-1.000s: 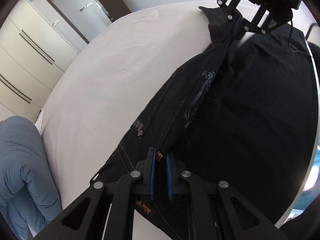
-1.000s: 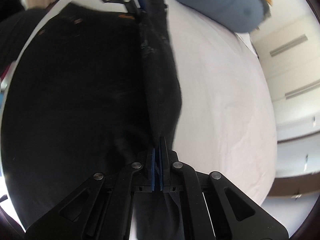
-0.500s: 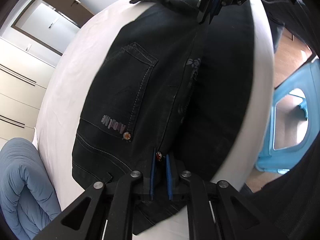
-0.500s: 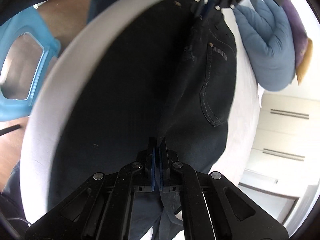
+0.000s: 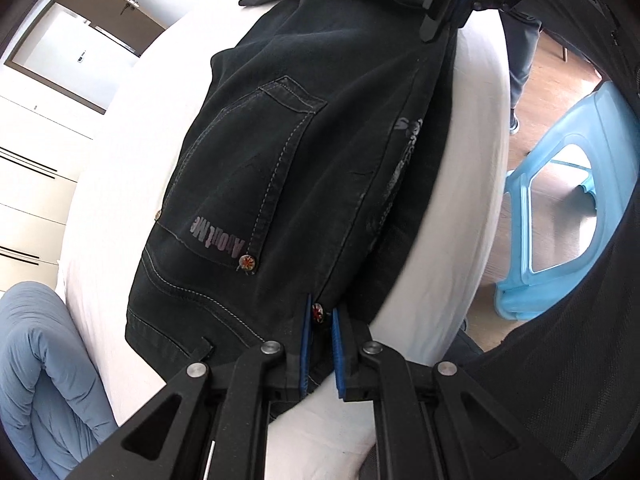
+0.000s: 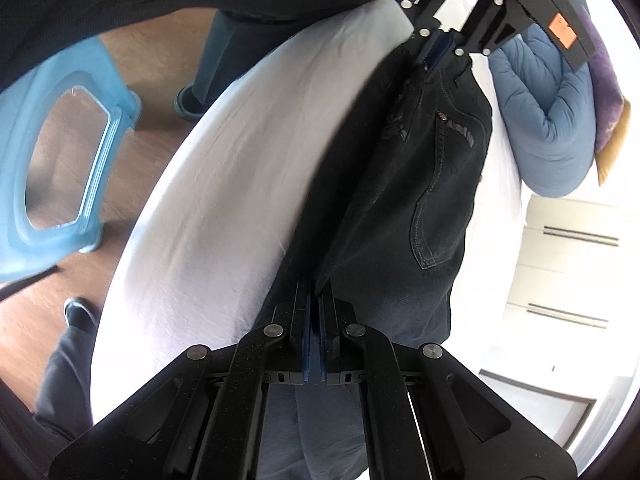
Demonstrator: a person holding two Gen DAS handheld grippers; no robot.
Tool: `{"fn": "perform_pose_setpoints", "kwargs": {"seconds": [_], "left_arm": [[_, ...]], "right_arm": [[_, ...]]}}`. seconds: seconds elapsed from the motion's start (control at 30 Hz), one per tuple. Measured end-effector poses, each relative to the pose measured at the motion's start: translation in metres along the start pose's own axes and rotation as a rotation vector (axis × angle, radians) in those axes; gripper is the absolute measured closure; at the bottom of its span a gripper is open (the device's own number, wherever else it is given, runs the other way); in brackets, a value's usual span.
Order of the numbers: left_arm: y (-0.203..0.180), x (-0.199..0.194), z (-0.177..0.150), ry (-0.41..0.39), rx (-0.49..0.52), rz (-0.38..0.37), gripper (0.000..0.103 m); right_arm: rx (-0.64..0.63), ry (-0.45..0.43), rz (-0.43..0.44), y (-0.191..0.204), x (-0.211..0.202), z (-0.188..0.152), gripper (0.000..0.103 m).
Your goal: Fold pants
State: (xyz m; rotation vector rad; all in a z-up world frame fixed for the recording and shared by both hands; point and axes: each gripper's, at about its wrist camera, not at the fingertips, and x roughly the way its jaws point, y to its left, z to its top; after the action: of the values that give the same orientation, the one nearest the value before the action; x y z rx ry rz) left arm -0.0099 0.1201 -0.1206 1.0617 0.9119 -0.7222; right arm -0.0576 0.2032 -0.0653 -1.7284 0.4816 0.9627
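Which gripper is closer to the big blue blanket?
Left. The left gripper pinches the pants at the waistband end, beside the blue blanket. The right gripper grips the far end.

Black pants (image 5: 280, 168), white sheet (image 6: 208, 208), blue stool (image 5: 560, 216).

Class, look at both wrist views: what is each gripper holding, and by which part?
Both hold the black pants: the left gripper at the waistband end by a rivet, the right gripper further along the same folded edge.
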Motion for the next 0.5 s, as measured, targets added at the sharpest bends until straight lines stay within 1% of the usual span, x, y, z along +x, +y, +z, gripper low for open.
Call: {"fn": "perform_pose_setpoints", "kwargs": {"seconds": [0.07, 0.17, 0.37, 0.43, 0.5], "left_arm": [[-0.001, 0.002, -0.001, 0.004, -0.003, -0.003, 0.093], [0.002, 0.003, 0.001, 0.005, -0.004, -0.003, 0.093], [0.001, 0.002, -0.005, -0.015, -0.038, 0.010, 0.093], [0.002, 0.001, -0.007, -0.010, -0.052, 0.020, 0.090], [0.001, -0.001, -0.010, 0.010, -0.061, -0.002, 0.081]], "right_arm": [[0.010, 0.005, -0.001, -0.001, 0.001, 0.001, 0.102], [0.011, 0.014, -0.001, 0.009, 0.002, 0.001, 0.102], [0.053, 0.024, -0.012, 0.018, 0.004, -0.004, 0.101], [0.059, 0.023, -0.042, 0.023, 0.008, -0.005, 0.100], [0.073, 0.017, -0.076, 0.029, 0.007, -0.007, 0.099]]}}
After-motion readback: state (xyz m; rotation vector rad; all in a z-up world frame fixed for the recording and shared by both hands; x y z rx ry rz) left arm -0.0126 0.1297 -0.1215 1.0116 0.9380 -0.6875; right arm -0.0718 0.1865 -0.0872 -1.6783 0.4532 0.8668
